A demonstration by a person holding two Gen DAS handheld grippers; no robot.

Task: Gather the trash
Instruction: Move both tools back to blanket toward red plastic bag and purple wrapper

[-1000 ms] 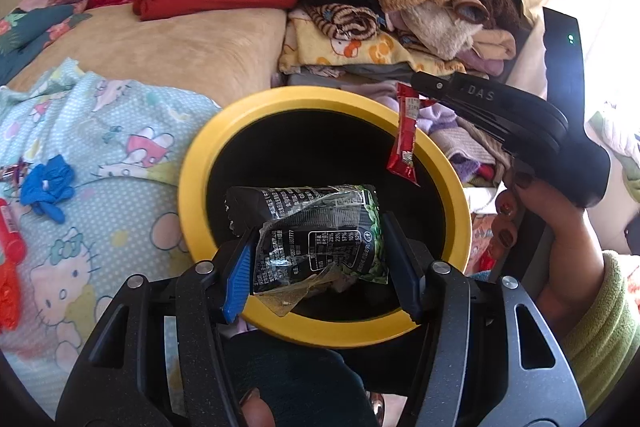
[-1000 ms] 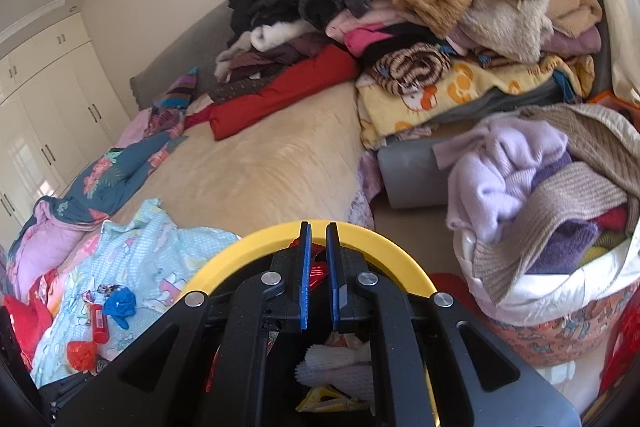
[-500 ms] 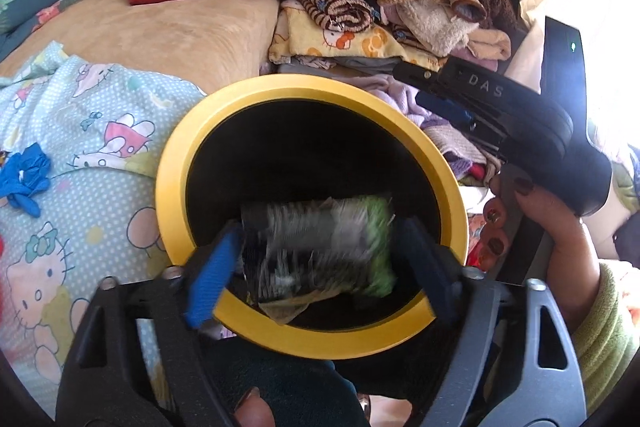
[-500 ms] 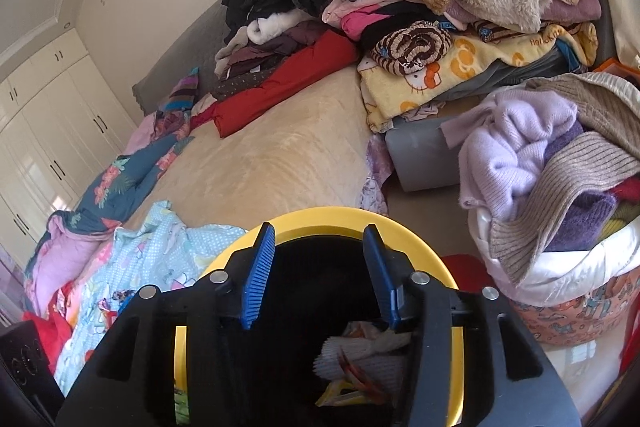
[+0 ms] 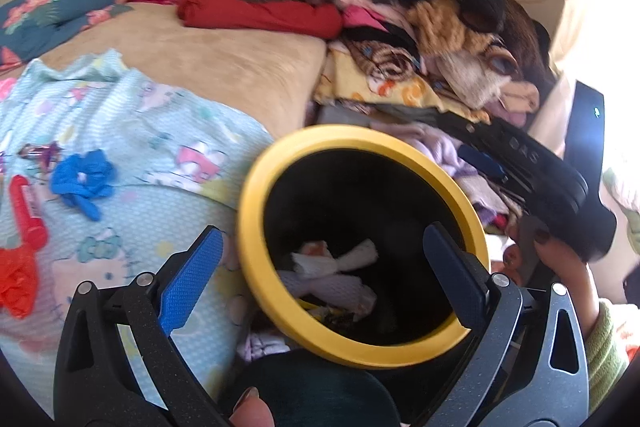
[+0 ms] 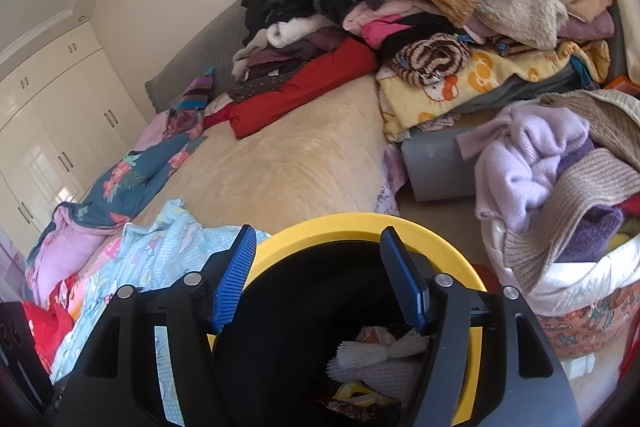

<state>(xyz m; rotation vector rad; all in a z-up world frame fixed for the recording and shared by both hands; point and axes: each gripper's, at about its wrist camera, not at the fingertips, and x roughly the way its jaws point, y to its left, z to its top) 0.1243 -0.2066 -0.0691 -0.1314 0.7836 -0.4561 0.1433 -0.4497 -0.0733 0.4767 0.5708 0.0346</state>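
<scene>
On the far left of the left wrist view, a red tube [image 5: 27, 209] with an unreadable pale label lies on a light blue sheet [image 5: 168, 131] printed with cartoon cats. A crumpled red scrap [image 5: 16, 279] sits just below the tube, and a blue glove [image 5: 86, 179] lies to its right. A small shiny wrapper [image 5: 38, 151] lies above the glove. The left claw [image 5: 320, 279] is opening, its jaws spread very wide and empty: the blue pad [image 5: 188, 279] hangs over the sheet and the other finger over the bin [image 5: 256, 259]. The bin is black inside with a yellow rim and stands against the bed. At its bottom lie white foam netting [image 5: 332, 279] and some crumpled wrappers, whose print cannot be read. Right of the bin, a hand [image 5: 560, 259] grips the right claw's black body, which bears raised letters that read roughly "DAS".

In the right wrist view, the right claw [image 6: 320, 279] is also opening, with nothing between its blue pads, and it points into the bin [image 6: 360, 223]. The netting [image 6: 372, 363] shows below. A laundry basket [image 6: 580, 307] of knitwear stands at the right.
</scene>
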